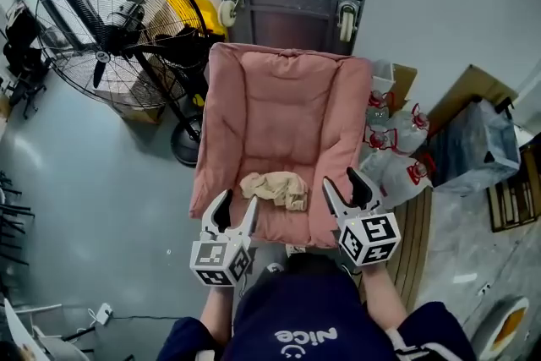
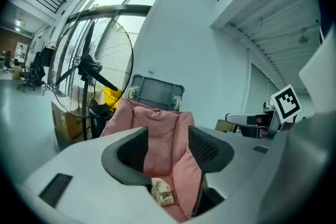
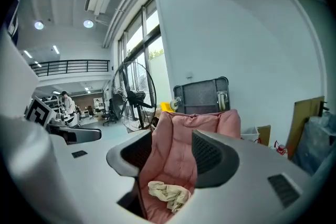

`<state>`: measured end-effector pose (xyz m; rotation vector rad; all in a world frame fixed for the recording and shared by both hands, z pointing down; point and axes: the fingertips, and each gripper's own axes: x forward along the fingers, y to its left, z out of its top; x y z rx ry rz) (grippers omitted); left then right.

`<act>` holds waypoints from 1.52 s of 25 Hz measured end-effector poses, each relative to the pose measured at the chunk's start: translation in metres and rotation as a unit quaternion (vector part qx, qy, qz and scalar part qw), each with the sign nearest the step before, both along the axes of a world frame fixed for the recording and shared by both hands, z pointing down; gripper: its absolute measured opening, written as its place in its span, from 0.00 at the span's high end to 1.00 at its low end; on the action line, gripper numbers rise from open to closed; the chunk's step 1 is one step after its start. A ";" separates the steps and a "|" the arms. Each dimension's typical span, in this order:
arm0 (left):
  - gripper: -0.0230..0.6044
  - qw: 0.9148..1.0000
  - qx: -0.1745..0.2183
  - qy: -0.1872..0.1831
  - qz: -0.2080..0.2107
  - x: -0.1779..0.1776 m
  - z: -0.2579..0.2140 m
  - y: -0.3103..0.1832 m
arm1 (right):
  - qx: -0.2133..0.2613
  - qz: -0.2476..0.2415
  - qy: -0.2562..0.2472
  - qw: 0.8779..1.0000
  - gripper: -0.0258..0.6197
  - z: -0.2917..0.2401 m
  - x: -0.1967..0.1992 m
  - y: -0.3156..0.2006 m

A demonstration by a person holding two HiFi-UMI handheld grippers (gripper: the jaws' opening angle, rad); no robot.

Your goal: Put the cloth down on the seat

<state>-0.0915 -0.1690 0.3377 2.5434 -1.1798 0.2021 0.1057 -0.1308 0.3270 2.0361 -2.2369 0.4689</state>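
**Beige cloth lies on the pink seat, both claws spread**

Head view: the cloth (image 1: 275, 188) sits crumpled on the seat (image 1: 283, 114), low in the frame's centre and near the seat's front edge. The left claw (image 1: 237, 200) hangs just left of it and the right claw (image 1: 342, 182) just right. Neither touches it.

Left gripper view: the left claw (image 2: 168, 147) is spread with nothing pinched. The seat (image 2: 157, 134) fills the gap between its jaws, and the cloth (image 2: 161, 191) shows low in the frame, beyond them.

Right gripper view: the right claw (image 3: 173, 152) is likewise spread and empty. The cloth (image 3: 168, 194) rests on the seat (image 3: 184, 139), bottom centre.

The placing looks done. The risk lies in the cloth's position so close to the front lip. A jaw tip catching a fold as the claws pull away could drag it over the edge to the floor. A closing jaw could also lift it again.
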 end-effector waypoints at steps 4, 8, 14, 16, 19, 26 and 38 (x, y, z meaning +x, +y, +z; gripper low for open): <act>0.55 0.999 0.032 0.000 0.000 -0.001 -0.023 0.005 | 0.009 -0.003 0.005 1.000 0.62 -0.009 -0.003 0.006; 0.55 0.999 0.045 0.007 -0.007 0.001 -0.036 0.002 | 0.002 -0.021 0.006 1.000 0.62 -0.013 -0.008 0.008; 0.70 0.999 0.048 0.008 -0.021 -0.004 -0.038 0.006 | 0.005 -0.060 0.035 0.998 0.68 -0.012 -0.025 0.018; 0.79 0.998 0.061 0.006 -0.025 -0.005 -0.043 0.008 | 0.018 -0.051 0.028 0.998 0.77 -0.016 -0.023 0.019; 0.89 0.996 0.086 0.009 -0.031 -0.006 -0.054 0.008 | 0.030 -0.041 0.022 0.998 0.83 -0.024 -0.018 0.018; 0.93 0.994 0.099 0.028 -0.030 -0.006 -0.069 0.018 | 0.050 -0.014 -0.002 0.999 0.87 -0.044 -0.005 0.021; 0.93 0.995 0.090 0.036 -0.033 -0.013 -0.066 0.025 | 0.039 -0.017 0.040 0.998 0.87 -0.031 -0.009 0.026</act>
